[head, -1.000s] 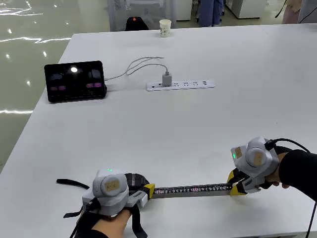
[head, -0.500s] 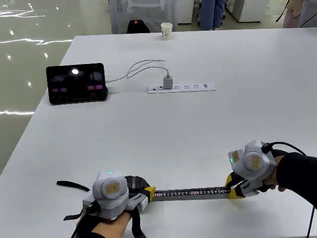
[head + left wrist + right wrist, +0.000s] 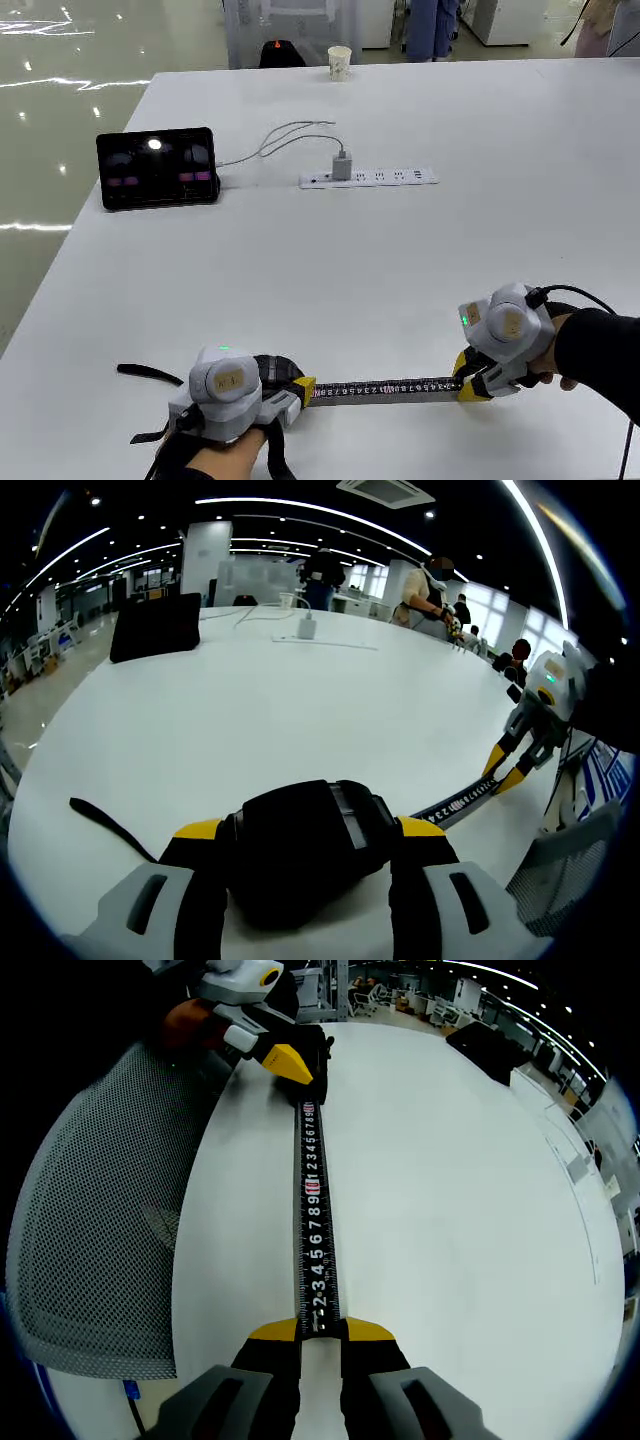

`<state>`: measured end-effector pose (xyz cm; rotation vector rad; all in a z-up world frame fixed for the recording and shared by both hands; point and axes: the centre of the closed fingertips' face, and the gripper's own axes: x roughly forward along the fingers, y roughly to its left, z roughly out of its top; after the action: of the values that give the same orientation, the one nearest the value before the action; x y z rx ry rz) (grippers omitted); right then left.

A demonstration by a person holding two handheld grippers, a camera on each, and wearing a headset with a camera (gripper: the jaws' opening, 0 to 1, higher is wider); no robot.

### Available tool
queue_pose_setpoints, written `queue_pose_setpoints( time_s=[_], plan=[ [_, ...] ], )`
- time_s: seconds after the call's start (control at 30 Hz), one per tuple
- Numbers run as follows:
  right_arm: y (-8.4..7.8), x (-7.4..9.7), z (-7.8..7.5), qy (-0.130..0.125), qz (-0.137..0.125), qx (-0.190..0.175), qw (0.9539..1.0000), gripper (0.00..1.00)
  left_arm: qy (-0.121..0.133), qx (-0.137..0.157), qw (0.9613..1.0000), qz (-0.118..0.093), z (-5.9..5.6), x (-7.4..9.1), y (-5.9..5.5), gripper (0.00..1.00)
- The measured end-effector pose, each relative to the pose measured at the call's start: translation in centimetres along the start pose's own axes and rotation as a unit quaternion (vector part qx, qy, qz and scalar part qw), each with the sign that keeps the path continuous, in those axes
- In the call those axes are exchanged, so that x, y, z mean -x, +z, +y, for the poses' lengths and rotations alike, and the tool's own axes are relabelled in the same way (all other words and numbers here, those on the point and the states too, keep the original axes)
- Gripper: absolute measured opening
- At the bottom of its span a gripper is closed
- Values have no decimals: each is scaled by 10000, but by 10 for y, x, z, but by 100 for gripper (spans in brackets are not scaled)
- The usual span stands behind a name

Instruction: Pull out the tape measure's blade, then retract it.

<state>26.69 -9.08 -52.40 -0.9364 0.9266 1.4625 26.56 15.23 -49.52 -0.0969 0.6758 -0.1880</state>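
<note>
A black tape measure case (image 3: 276, 371) lies near the table's front edge, and my left gripper (image 3: 297, 391) is shut on it. In the left gripper view the case (image 3: 305, 845) sits between the yellow-tipped jaws. The blade (image 3: 385, 388) runs out flat to the right, numbers up. My right gripper (image 3: 467, 386) is shut on the blade's end. In the right gripper view the blade (image 3: 313, 1200) stretches from my right gripper (image 3: 320, 1332) to the case (image 3: 318, 1055) and the left gripper (image 3: 283, 1062). The right gripper (image 3: 512, 768) shows in the left gripper view too.
A dark tablet (image 3: 158, 166) stands at the back left. A white power strip (image 3: 370, 178) with a charger and cable lies mid-table, and a paper cup (image 3: 340, 61) sits at the far edge. A black strap (image 3: 150, 374) trails left of the case. A mesh chair (image 3: 95, 1220) is beside the table.
The right gripper has drifted slightly left toward the case, so the exposed blade looks a little shorter. The head camera has tilted a bit. The left gripper holds still.
</note>
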Motion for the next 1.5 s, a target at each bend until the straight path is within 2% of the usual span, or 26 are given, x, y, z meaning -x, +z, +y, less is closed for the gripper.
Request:
queue_pose_setpoints(
  time_s=[1.5],
  plan=[
    [17, -6, -2, 1, -42, -7, 10000, 11, -8, -5, 10000, -11, 0, 0, 1, 61]
  ],
)
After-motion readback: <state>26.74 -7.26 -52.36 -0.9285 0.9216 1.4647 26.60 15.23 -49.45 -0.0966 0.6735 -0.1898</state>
